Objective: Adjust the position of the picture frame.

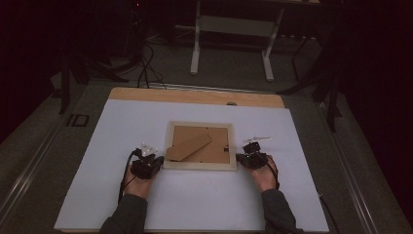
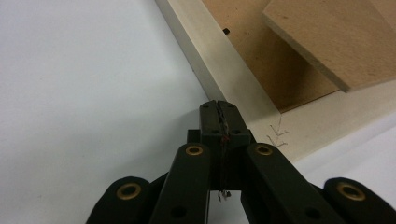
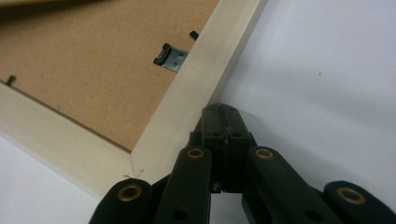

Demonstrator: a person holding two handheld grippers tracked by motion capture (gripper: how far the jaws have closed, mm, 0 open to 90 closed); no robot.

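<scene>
White table sheet carries the face-down picture frame between closed, empty left gripper and right gripper (tips at its sides); backing apparently unopened.

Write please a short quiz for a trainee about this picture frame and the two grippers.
1. True or false: the picture frame lies with its back upward.
2. What is the state of the jaws of the left gripper and the right gripper?
A. both open
B. both shut
C. one open
3. On what does the frame lie?

Key:
1. True; the brown backing board and its stand show.
2. B, with nothing between them.
3. On the white sheet over the table.
</scene>
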